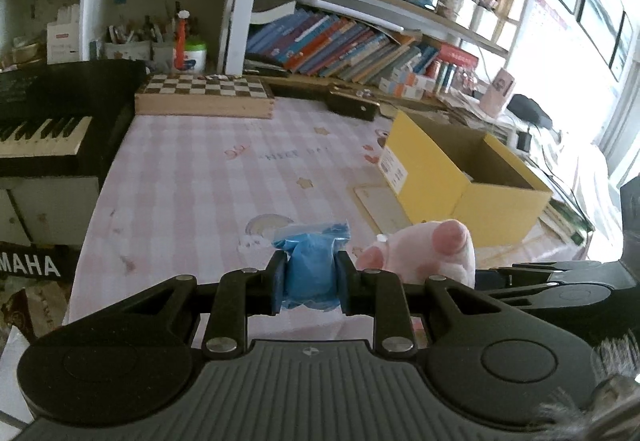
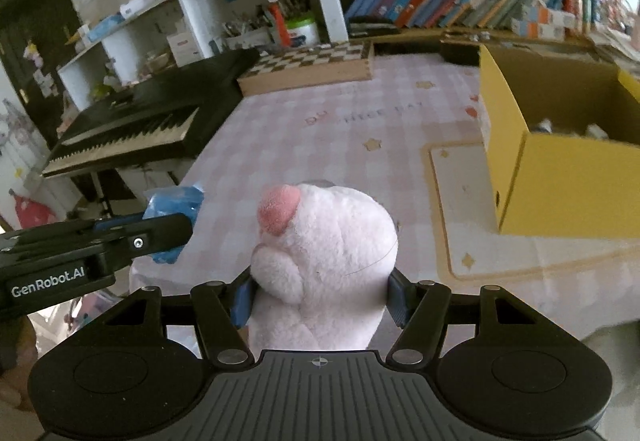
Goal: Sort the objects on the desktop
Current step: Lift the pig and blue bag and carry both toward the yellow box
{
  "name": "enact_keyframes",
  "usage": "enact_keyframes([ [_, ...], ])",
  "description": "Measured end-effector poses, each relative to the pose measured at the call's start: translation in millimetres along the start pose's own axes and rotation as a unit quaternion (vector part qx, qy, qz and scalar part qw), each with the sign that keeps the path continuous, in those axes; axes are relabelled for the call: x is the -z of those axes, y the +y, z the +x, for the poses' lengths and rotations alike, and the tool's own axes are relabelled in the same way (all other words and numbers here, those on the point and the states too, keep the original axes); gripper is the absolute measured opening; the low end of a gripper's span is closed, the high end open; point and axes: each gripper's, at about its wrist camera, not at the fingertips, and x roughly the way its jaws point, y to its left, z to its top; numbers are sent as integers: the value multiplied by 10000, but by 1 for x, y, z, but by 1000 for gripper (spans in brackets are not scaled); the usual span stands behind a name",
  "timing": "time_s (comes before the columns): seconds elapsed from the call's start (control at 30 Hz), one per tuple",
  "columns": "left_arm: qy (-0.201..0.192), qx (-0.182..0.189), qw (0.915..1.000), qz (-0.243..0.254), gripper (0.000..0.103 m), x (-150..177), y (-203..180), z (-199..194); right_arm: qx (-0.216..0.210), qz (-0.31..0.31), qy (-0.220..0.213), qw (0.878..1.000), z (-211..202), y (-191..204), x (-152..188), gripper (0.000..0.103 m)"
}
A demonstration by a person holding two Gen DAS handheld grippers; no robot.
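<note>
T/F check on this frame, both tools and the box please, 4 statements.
1. The left tool is shut on a blue bag. True.
2. The right tool is empty. False: it grips a pink plush toy.
3. The yellow box is open at the top. True.
4. The chessboard lies inside the yellow box. False: it sits at the far end of the table, beside the keyboard.

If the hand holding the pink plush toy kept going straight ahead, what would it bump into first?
Probably the checked tablecloth: the right gripper, its jaws shut on the pink plush toy, points downward at bare cloth. The yellow box sits off to the right. Depth is hard to judge.
</note>
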Motion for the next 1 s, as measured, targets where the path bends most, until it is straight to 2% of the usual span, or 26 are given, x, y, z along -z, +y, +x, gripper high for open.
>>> enact_keyframes([
  [0.2, 136, 213, 9996, 138, 23, 12, -9, -5, 180, 217, 37, 9996, -14, -3, 19, 64],
  [0.43, 346, 672, 9966, 318, 23, 20, -30, 4, 536, 589, 112, 9968, -30, -19, 38, 64],
  [0.73, 583, 1288, 9872, 742, 23, 26, -68, 19, 1053, 1103, 50, 9883, -57, -45, 61, 64],
  [1.0, 670, 1581, 9800, 1006, 23, 26, -95, 29, 1305, 1390, -34, 9816, -72, -66, 71, 64],
])
